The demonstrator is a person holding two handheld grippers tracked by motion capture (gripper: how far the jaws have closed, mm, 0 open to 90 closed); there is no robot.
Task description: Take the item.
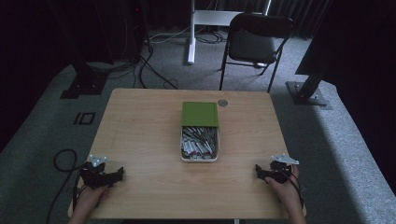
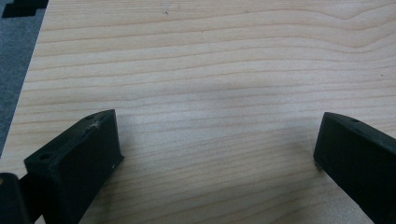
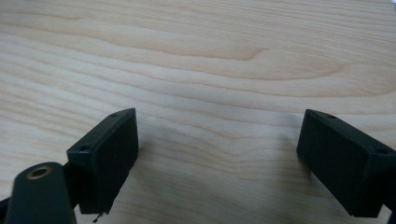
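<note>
High view shows a dim room with a grey carpet floor (image 1: 42,126), dark curtains at the back and black cables lying on the carpet. Beyond the desk stand a black folding chair (image 1: 254,42) and a white stand leg (image 1: 191,32); two black posts on flat feet stand at the far left and far right.

The light wooden desk (image 1: 140,121) has an even grain and takes the middle of the room. On it, well ahead of both pairs of fingers and about midway between them, lies an open white box (image 1: 199,150) full of small metal parts, with its green lid (image 1: 200,114) touching its far end. A small round grey disc (image 1: 222,102) lies just beyond the lid.

The left gripper (image 1: 119,173) rests at the near left edge of the desk, held by a hand (image 1: 91,198). The right gripper (image 1: 258,171) rests at the near right edge in the other hand (image 1: 287,189). In the left gripper view the black fingers (image 2: 88,154) are released, spread wide, with only bare wood between them. In the right gripper view the fingers (image 3: 109,154) are also released and wide apart over bare wood.
</note>
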